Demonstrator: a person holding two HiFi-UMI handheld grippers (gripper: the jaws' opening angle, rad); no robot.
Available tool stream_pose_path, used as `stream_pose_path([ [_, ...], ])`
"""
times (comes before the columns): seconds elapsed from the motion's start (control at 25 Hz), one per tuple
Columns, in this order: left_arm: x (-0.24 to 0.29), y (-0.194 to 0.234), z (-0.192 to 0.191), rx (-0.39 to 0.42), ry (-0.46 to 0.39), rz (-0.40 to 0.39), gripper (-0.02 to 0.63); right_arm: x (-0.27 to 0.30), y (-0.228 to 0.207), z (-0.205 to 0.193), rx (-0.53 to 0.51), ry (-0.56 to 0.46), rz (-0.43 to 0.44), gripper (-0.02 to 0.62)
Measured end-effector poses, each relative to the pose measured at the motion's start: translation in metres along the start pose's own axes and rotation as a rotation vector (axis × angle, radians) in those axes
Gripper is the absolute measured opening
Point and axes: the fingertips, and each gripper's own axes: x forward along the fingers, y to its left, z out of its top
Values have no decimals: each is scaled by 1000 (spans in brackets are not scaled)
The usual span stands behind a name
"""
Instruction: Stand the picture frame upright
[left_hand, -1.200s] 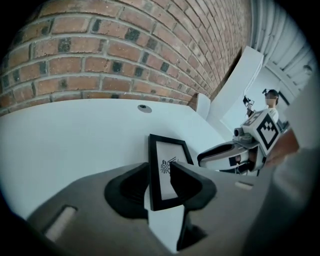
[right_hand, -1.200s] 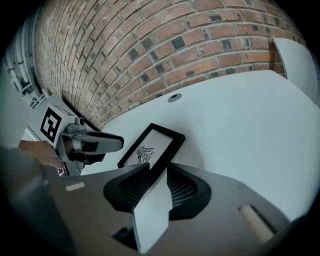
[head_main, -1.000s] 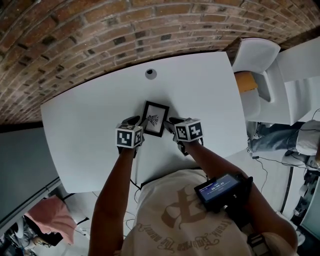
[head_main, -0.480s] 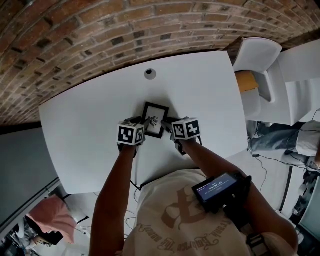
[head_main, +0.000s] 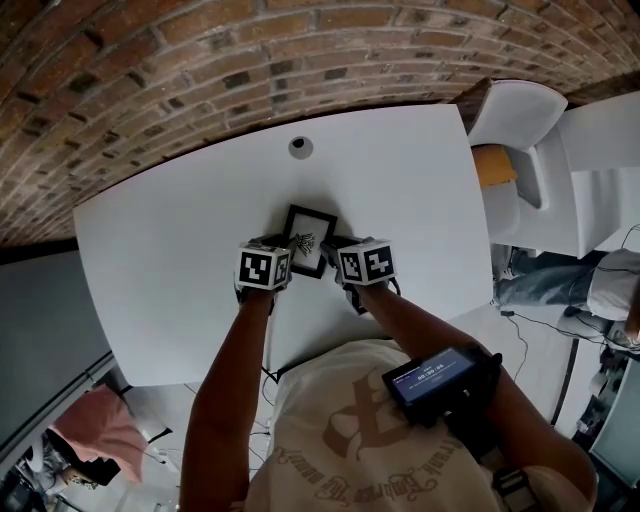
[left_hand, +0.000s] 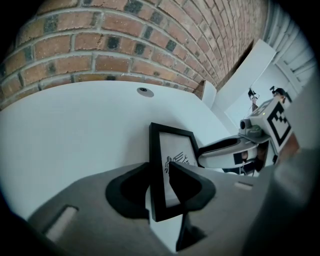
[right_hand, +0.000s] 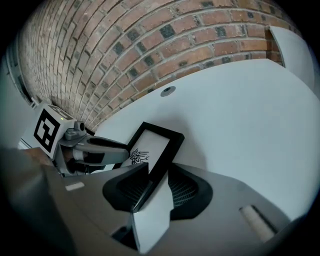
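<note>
- The left forearm (head_main: 232, 370) reaches straight forward from the body over the near edge of the table (head_main: 170, 250). It is bare, and the marker cube (head_main: 262, 268) sits on top at its far end.
- The left gripper (left_hand: 159, 169) points ahead and a little inward. Its fingers (left_hand: 127, 190) are closing on the picture frame's left edge near the bottom corner, one behind the black moulding and one across the glass. They seem to press on it, though the contact itself is hard to make out.
- The picture frame (head_main: 308, 240) sits between the two pairs of fingers. It stands on its lower edge and leans back, with the print facing the person. A round hole (head_main: 301, 148) in the table lies well beyond the fingertips.
- The right gripper (right_hand: 157, 172) angles in from the other side. Its fingers are closing on the frame's lower right corner, one in front and one behind.
- The right forearm (head_main: 425, 330) comes in on a diagonal, with the elbow out to the right.
</note>
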Motion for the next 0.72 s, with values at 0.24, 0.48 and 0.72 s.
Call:
stream_pose_path([
  [0.24, 0, 2, -1, -21, 6, 54, 110, 1, 0, 3, -53, 17, -24, 129],
  [0.48, -3, 3, -4, -60, -8, 52, 91, 0, 0, 12, -95, 4, -16, 118],
  [0.72, -7, -5, -1, -69, -33, 55, 91, -9, -1, 22, -146, -29, -11, 107],
])
